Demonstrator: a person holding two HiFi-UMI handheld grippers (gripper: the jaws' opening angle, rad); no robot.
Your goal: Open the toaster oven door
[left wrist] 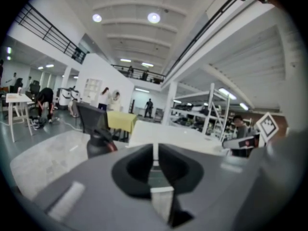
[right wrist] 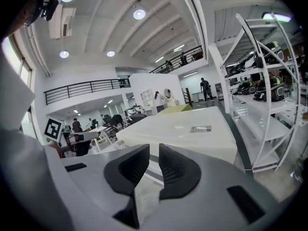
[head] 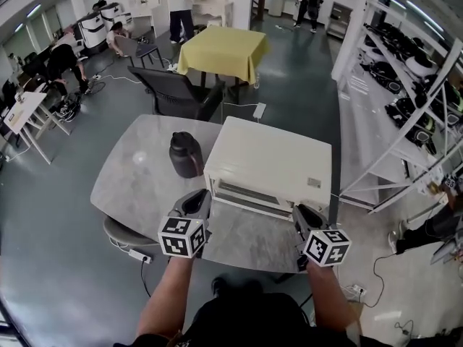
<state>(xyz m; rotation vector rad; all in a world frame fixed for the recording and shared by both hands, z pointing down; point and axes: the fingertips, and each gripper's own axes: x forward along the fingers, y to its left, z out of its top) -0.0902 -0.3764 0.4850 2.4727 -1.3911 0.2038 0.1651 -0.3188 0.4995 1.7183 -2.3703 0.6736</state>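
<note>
The cream toaster oven (head: 275, 161) stands on the grey round table (head: 137, 183), and its glass door (head: 246, 194) faces me, closed. My left gripper (head: 200, 199) hovers just in front of the door's left end, its jaws parted by a thin slit with nothing in them (left wrist: 155, 150). My right gripper (head: 304, 214) sits off the oven's front right corner with a clear gap between its pads (right wrist: 154, 153) and nothing in it. The oven's top (right wrist: 187, 129) fills the middle of the right gripper view and shows pale beyond the jaws in the left gripper view (left wrist: 178, 134).
A black jug (head: 186, 154) stands on the table just left of the oven. A grey chair (head: 119, 233) is tucked under the table's near left edge. White shelving (head: 412, 85) runs along the right. A black chair (head: 177, 92) and a yellow table (head: 221, 49) stand behind.
</note>
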